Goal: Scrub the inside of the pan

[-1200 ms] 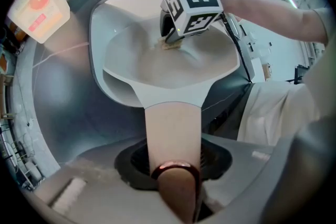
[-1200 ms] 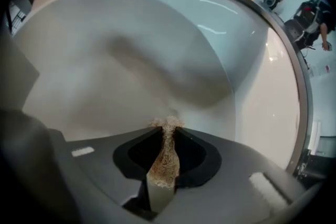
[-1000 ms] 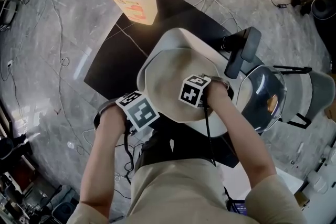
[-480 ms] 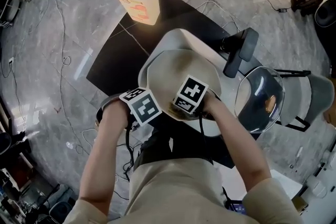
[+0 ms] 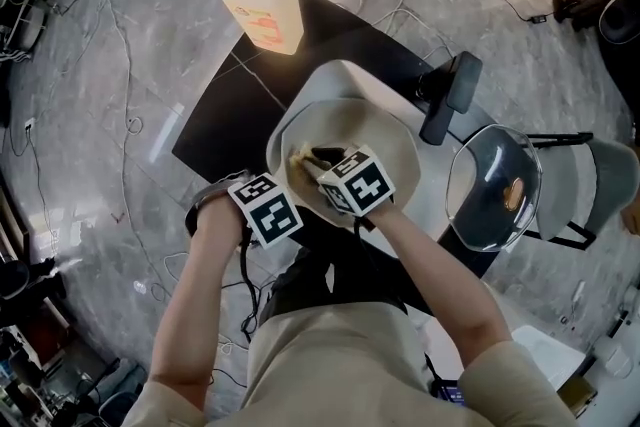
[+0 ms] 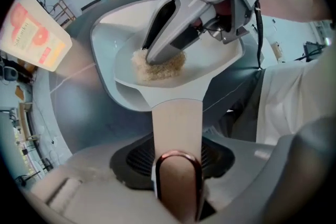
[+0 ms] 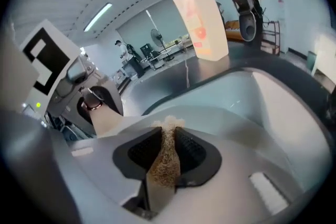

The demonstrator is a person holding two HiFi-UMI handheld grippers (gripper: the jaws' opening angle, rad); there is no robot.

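My left hand-held gripper (image 6: 176, 162) has the pan handle (image 6: 177, 123) between its ribbed black pads. The pads lie against the handle's two sides, and the jaws are opening at this moment. The pale handle with its copper-coloured ring runs straight out from the jaws to the pan (image 5: 360, 105).

My right hand-held gripper (image 7: 164, 155) is pinched on a tan, fibrous scouring pad (image 7: 164, 165), which is squeezed thin between its pads. Seen from the left gripper view, its jaw tips reach down into the pan and press the pad against the inside bottom, on the side nearer the handle.

The pan is light-coloured and deep. It sits towards the near edge of the black tabletop (image 5: 230, 105), its handle pointing back at me.

A pale detergent bottle (image 5: 262, 5) with a red label stands at the tabletop's far corner, well apart from the pan. By the right edge lies a glass lid (image 5: 495, 185); I cannot tell what it rests on. Cables trail over the grey floor (image 5: 100, 115) around the tabletop.
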